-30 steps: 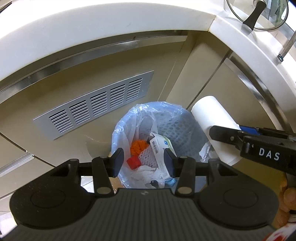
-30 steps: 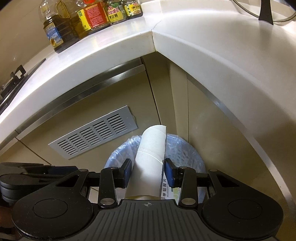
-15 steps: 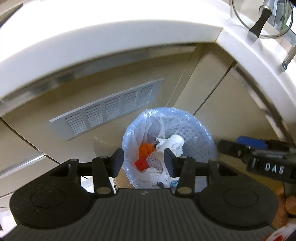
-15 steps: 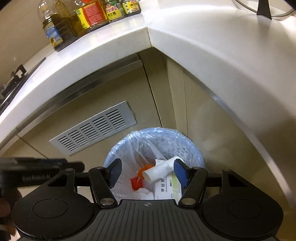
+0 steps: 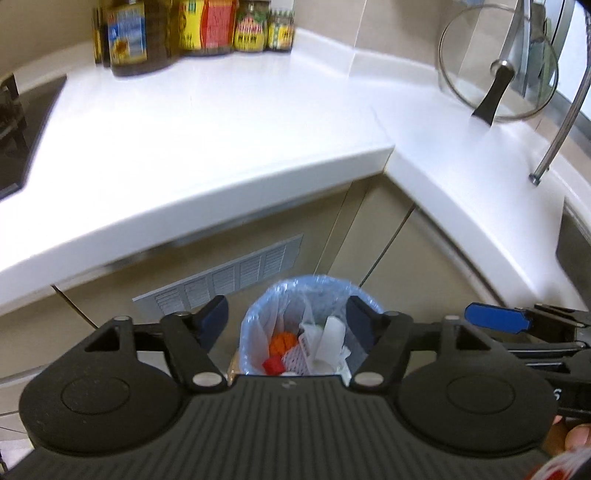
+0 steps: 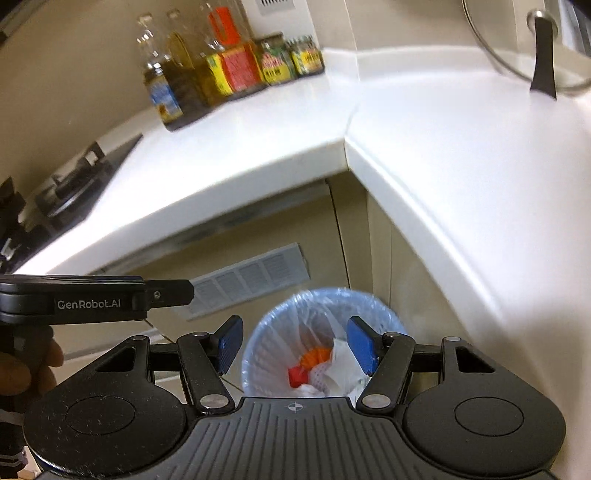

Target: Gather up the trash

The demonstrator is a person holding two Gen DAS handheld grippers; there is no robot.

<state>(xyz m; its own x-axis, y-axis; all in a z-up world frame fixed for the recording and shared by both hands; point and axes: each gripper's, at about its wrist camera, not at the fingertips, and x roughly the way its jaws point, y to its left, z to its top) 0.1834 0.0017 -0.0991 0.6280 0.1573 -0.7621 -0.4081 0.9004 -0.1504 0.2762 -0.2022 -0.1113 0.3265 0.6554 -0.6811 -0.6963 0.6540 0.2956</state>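
- While both claws hang above the floor in front of the kitchen corner, the left claw [image 5: 286, 319] stands released, its two blue-padded fingers spread wide with nothing between them.
- Straight ahead of and below the left claw sits the trash bin [image 5: 255, 325], lined with a pale blue bag, framed in the gap between the fingers.
- Inside the bin lie a white paper roll [image 5: 330, 334], an orange lump [image 5: 282, 339], a red piece [image 5: 274, 365] and a white mesh wrap [image 5: 297, 356], packed close together.
- The right claw [image 6: 294, 345] is likewise released, fingers wide apart and empty; the same bin [image 6: 258, 339] lies ahead of and below it.
- Off to the right of the left claw, the right claw [image 5: 495, 317] shows one blue pad; to the left of the right claw, the left claw's black body [image 6: 92, 301] juts in.
- Beyond and above both claws runs the white tabletop [image 5: 207, 122], carrying bottles and jars [image 5: 192, 26] at its far corner and a glass lid [image 5: 498, 66] far right.
- A metal vent grille [image 5: 221, 284] sits on the cabinet front just behind the bin.
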